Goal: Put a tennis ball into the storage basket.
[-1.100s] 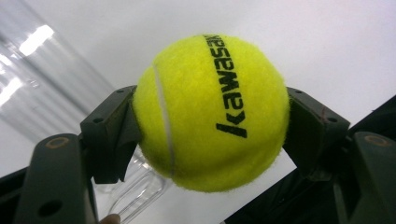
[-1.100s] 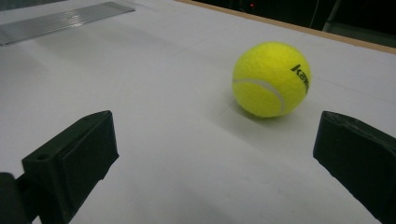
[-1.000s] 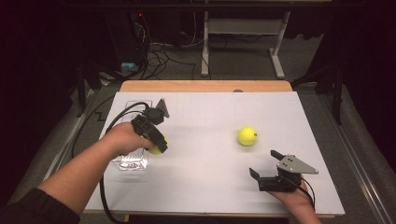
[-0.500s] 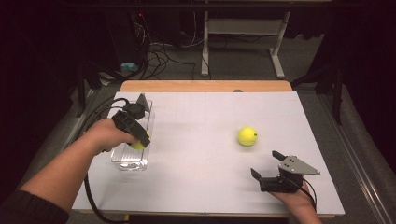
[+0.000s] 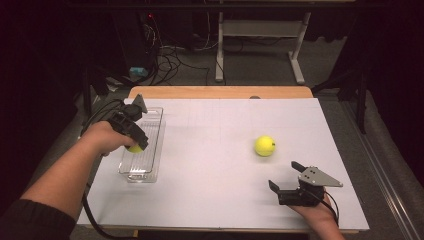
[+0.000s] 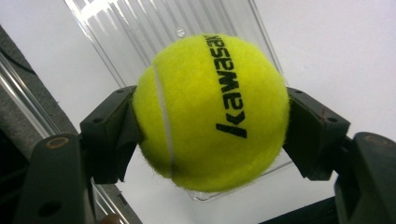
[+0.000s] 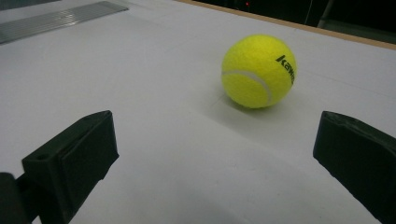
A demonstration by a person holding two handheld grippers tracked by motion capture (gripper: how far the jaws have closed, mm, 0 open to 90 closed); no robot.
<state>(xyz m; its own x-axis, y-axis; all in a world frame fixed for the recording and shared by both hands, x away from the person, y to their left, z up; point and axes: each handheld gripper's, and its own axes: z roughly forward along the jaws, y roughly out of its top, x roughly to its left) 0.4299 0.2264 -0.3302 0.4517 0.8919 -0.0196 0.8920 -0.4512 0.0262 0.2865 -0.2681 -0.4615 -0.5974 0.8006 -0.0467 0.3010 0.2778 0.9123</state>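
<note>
My left gripper [image 5: 136, 146] is shut on a yellow tennis ball [image 6: 210, 112] and holds it over the clear plastic tray [image 5: 150, 127] at the table's left. Both jaws press the ball's sides, and the tray's ribbed floor [image 6: 140, 28] lies behind it. A second tennis ball [image 5: 264, 146] rests on the white tabletop right of centre. My right gripper [image 5: 285, 176] sits near the front edge, jaws wide open and pointed at that ball [image 7: 258, 71], a short way short of it with nothing between them.
The white sheet [image 5: 210, 175] covers the table, with a wooden strip [image 5: 220, 92] along the far edge. The left gripper's black cable [image 5: 87, 210] trails off the front left. Dark floor, cables and a desk frame lie beyond the table.
My left hand has carried the ball leftwards from the bare tabletop to above the tray. The right gripper and the loose ball have not moved.
</note>
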